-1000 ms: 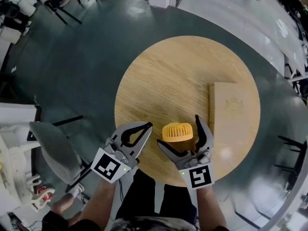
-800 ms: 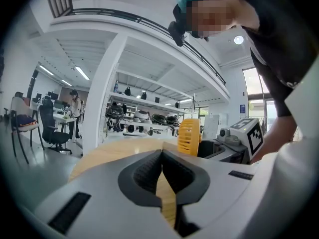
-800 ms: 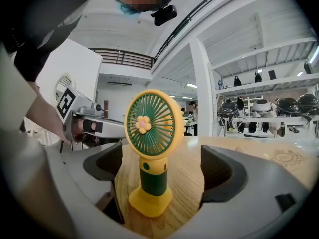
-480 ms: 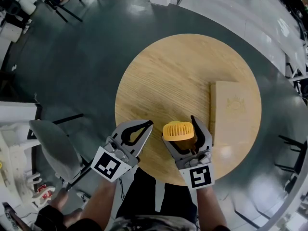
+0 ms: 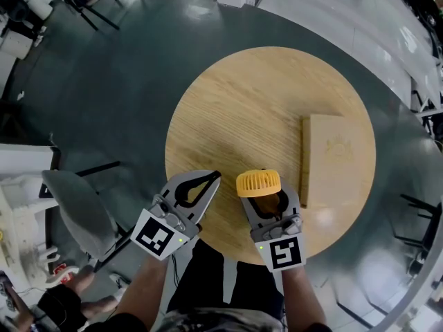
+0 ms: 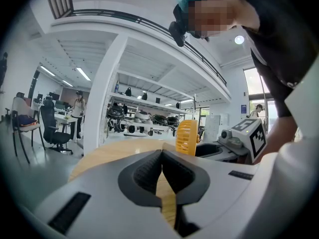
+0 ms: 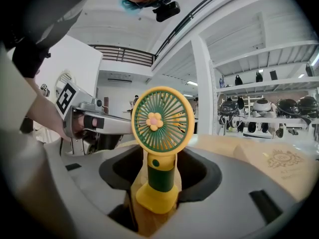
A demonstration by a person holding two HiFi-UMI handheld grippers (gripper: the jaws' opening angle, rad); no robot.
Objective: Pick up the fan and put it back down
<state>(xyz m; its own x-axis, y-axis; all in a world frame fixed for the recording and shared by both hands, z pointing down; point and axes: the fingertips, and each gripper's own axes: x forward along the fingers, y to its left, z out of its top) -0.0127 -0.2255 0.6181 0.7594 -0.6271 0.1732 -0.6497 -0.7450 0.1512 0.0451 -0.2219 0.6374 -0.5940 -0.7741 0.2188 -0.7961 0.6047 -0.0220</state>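
One round table [image 5: 228, 102] carries two things: one yellow fan [image 5: 258, 183], upright near the table's near edge, and one flat wooden box [image 5: 336, 158] toward its right side. Two grippers reach over that near edge. The right gripper [image 5: 263, 198], jaws just closing, clamps the fan's base. The left gripper [image 5: 213, 178] has its jaws pressed together, empty.

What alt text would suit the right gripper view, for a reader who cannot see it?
A small yellow and green fan stands upright on a wooden table between the jaws of the right gripper, which have just been closing and appear to touch its base on both sides. Beside it are the left gripper and a pale wooden box.
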